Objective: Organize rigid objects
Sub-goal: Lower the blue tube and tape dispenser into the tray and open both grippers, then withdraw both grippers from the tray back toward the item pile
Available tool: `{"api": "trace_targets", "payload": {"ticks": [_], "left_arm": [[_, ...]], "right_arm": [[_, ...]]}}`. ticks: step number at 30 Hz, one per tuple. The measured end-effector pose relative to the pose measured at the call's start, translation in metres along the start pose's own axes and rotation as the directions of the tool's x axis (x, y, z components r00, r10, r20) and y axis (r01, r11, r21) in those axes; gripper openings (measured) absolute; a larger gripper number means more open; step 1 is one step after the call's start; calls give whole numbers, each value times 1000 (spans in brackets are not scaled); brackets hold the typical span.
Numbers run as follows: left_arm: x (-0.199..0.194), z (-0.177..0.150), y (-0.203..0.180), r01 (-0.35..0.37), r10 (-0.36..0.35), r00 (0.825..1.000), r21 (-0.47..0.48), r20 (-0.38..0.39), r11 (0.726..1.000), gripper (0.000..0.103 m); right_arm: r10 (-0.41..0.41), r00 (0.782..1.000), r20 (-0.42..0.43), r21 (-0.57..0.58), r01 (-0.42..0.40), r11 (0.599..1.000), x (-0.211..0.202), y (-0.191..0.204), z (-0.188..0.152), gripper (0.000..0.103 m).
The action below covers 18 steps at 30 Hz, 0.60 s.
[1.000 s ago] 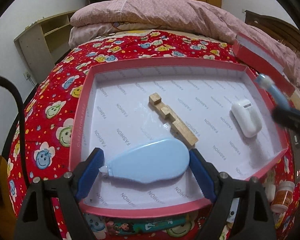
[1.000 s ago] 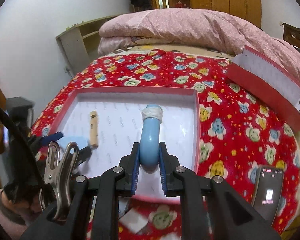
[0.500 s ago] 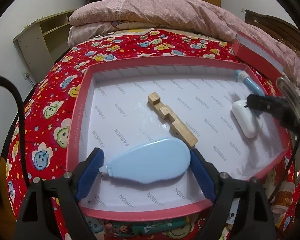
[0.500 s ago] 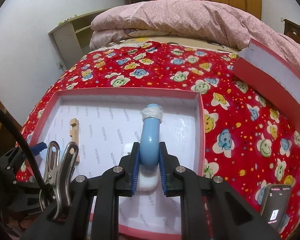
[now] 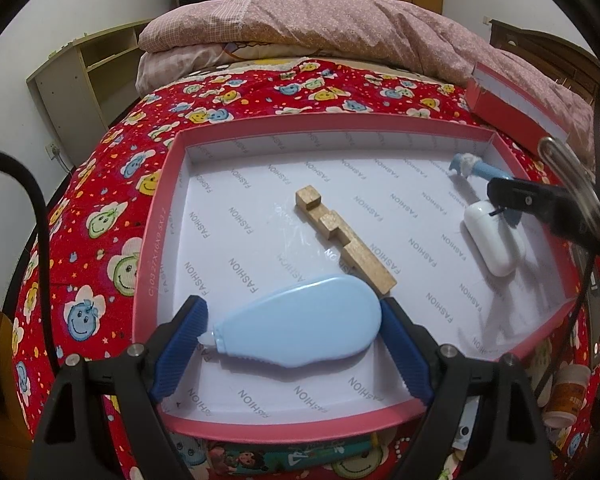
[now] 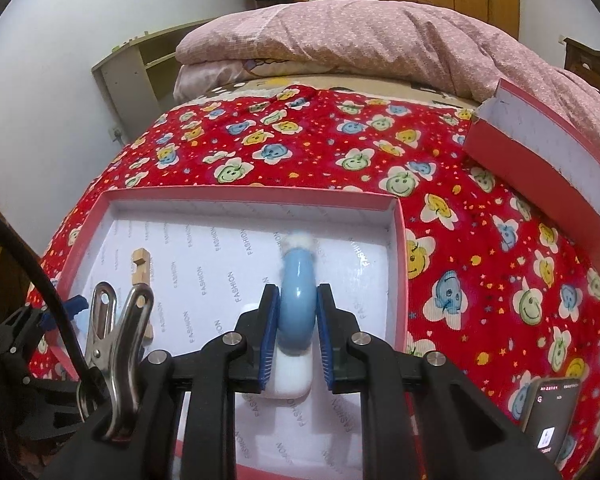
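A red-rimmed box (image 5: 156, 236) with a white printed floor lies on the bed. My left gripper (image 5: 294, 336) is open around a light blue correction-tape dispenser (image 5: 300, 330) that rests on the box floor near the front wall. A notched wooden block (image 5: 340, 242) lies mid-box and a white earbud case (image 5: 494, 240) at the right. My right gripper (image 6: 298, 312) has its jaws a little apart around a blue curved brush piece (image 6: 298, 292) with a white tip, low over the earbud case (image 6: 288, 376). The brush piece (image 5: 470, 168) also shows in the left wrist view.
The box lid (image 6: 540, 156) leans at the right on the red flower-print blanket (image 6: 480, 264). A phone (image 6: 550, 420) lies at the right front. A small bottle (image 5: 566, 394) sits beside the box. A folded pink quilt (image 5: 340, 28) lies behind.
My right gripper carried the blue brush piece over the box's right side, lowered it above the earbud case, and its jaws have parted. The left gripper and dispenser have not moved.
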<state>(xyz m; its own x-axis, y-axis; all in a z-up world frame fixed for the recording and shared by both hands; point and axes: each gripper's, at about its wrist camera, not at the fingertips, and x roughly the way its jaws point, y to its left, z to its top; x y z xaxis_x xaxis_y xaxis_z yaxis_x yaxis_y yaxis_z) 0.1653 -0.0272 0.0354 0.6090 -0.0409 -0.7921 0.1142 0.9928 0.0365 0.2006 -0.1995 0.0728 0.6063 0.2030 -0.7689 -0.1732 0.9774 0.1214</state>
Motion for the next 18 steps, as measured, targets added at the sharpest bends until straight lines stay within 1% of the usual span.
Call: {"api": "trace_targets", "payload": {"ticks": [2, 7, 9, 18], "left_arm": [[0, 0, 0, 0, 0, 1000, 0, 0, 1000, 90], [-3, 1, 1, 2, -2, 1000, -5, 1, 1000, 90], [-6, 1, 1, 0, 0, 1000, -6, 7, 1000, 90], [-26, 1, 2, 0, 1, 999, -9, 34, 1000, 90]], "right_arm": [[3, 1000, -1, -4, -3, 1000, 0, 0, 0, 21], [10, 1000, 12, -6, -9, 1000, -7, 3, -1, 33], [11, 1000, 18, -11, -11, 1000, -10, 5, -2, 35], [31, 999, 24, -17, -31, 999, -27, 13, -11, 39]]}}
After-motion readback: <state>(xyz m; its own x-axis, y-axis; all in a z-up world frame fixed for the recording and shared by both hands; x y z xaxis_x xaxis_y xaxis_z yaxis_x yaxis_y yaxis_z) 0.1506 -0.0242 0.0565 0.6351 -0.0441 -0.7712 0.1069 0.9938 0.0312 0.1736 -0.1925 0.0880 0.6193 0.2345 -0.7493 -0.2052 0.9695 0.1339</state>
